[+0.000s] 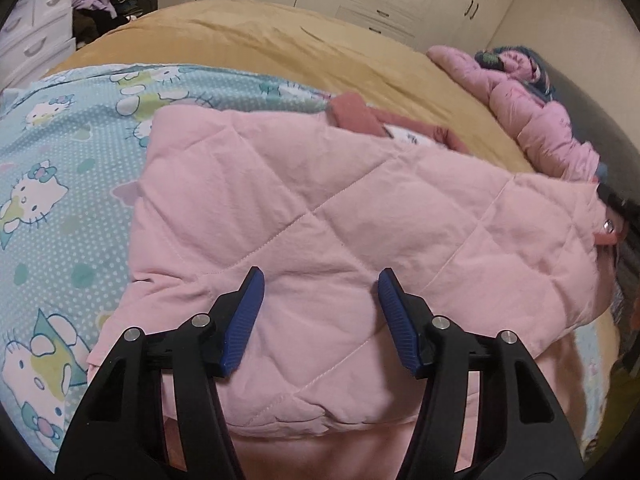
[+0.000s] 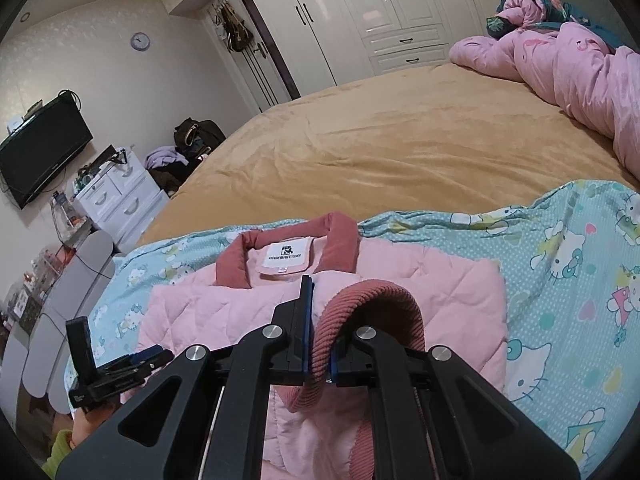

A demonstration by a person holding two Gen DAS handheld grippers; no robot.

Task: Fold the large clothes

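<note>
A pink quilted jacket lies folded on a blue cat-print sheet on the bed. Its dusty-rose collar and white label face the far side. My left gripper hovers over the near part of the jacket, its blue pads apart with only flat fabric below them. My right gripper is shut on the jacket's ribbed rose cuff, which loops up between its jaws. The left wrist view shows the right gripper at the jacket's right edge. In the right wrist view the left gripper is at the lower left.
A tan bed cover stretches beyond the sheet. A bunched pink duvet lies at the far right corner. White wardrobes line the back wall. A white dresser, a clothes pile and a wall TV stand left of the bed.
</note>
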